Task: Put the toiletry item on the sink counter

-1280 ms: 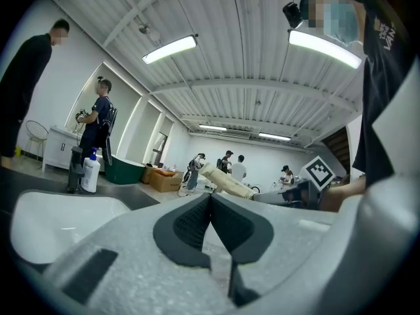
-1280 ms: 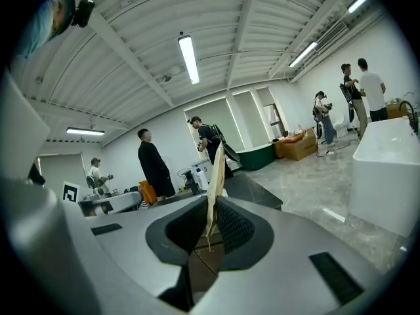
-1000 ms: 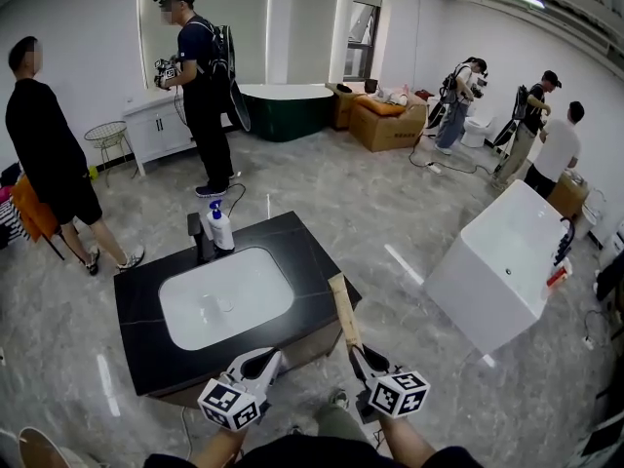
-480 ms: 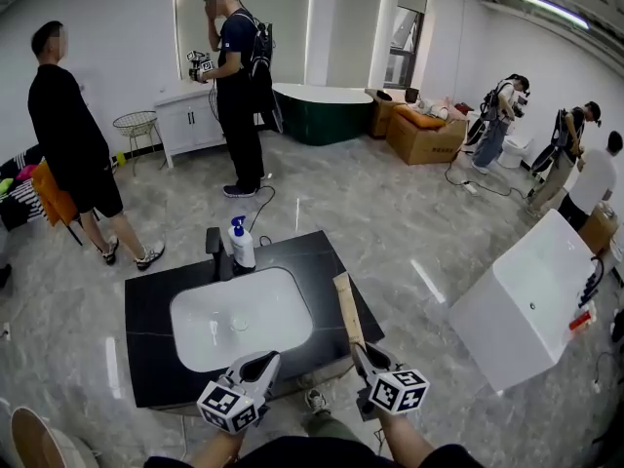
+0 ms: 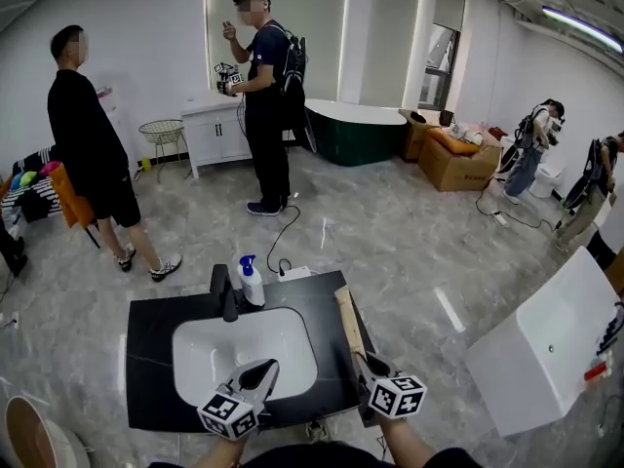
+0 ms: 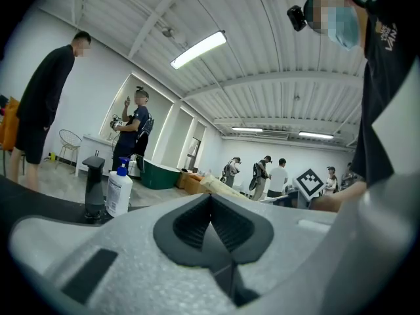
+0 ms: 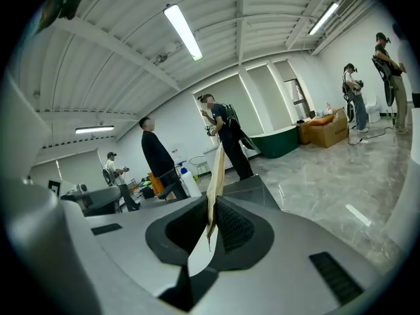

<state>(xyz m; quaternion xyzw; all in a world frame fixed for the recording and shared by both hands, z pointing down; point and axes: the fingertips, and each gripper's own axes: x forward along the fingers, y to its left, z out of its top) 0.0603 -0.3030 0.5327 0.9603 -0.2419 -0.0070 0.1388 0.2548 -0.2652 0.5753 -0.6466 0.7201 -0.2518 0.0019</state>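
Both of the person's forearms come in low, side by side, with the two grippers pointing ahead at the black sink counter (image 5: 146,344). The left gripper (image 5: 265,367) is held about level, its nose over the near rim of the white basin (image 5: 244,344). Its jaws are pressed together with nothing between them. The right gripper (image 5: 363,359) sits just beside it at the counter's near right corner, tipped a little downward. Its jaws are clamped on the end of the flat tan toiletry pack (image 5: 347,320).

The pack is long, thin and narrow, the colour of plain cardboard, and is held on edge so the right gripper view shows it as a slim upright blade (image 7: 216,166) rising out of the dark ribbed pads. From above it runs forward out of the jaws along the counter's right edge. Whether it touches the black top I cannot tell.

At the far side of the basin stand a black faucet (image 5: 223,292) and, just beside it, a white bottle with a blue pump top (image 5: 253,283), well apart from the pack.
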